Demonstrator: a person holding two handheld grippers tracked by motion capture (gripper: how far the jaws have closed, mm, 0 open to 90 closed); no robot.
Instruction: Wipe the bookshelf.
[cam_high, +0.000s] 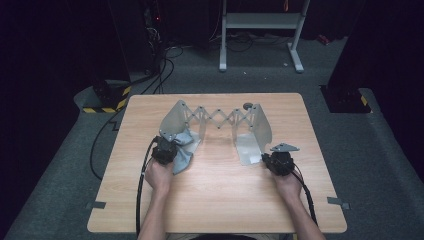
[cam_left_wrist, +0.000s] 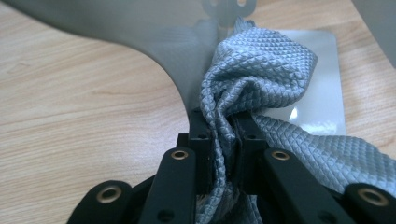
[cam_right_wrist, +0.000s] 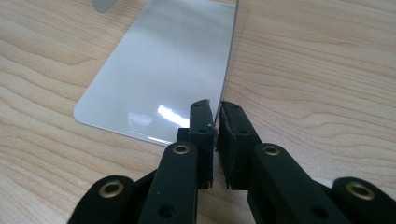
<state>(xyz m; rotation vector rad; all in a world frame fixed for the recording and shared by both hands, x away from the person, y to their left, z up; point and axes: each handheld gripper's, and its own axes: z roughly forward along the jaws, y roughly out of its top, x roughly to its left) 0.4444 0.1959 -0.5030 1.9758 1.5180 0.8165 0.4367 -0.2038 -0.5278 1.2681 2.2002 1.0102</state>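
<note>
Nearest the person, two forearms came in over the front edge of the wooden table (cam_high: 215, 200), each hand carrying a gripper. The left gripper (cam_high: 164, 150) sat at the left end of the metal rack (cam_high: 220, 120); the right gripper (cam_high: 278, 162) sat at the rack's right end.

The left gripper view showed what the high view could not: the jaws were closed tight on a bunched fold of the grey cloth (cam_left_wrist: 254, 70), whose quilted, diamond-patterned weave rose in a lump just beyond the fingertips and trailed off to the right. Beneath and behind the cloth lay the rack's flat base plate (cam_left_wrist: 322, 93), and the curved side panel (cam_left_wrist: 140, 32) stood to its left.

The right gripper view showed its jaws pinching the thin upright edge of the rack's right panel (cam_right_wrist: 229, 60), the pads nearly together with the sheet metal between them. The shiny base plate (cam_right_wrist: 159, 79) lay flat on the wood to the left of that edge.

Farther off, the high view showed the whole rack: two curved end panels joined at the back by a zigzag scissor lattice (cam_high: 220, 119), with bare table between them. The cloth (cam_high: 184, 152) hung over the left panel's foot. Beyond the table stood a white frame (cam_high: 260, 30) on dark floor.
</note>
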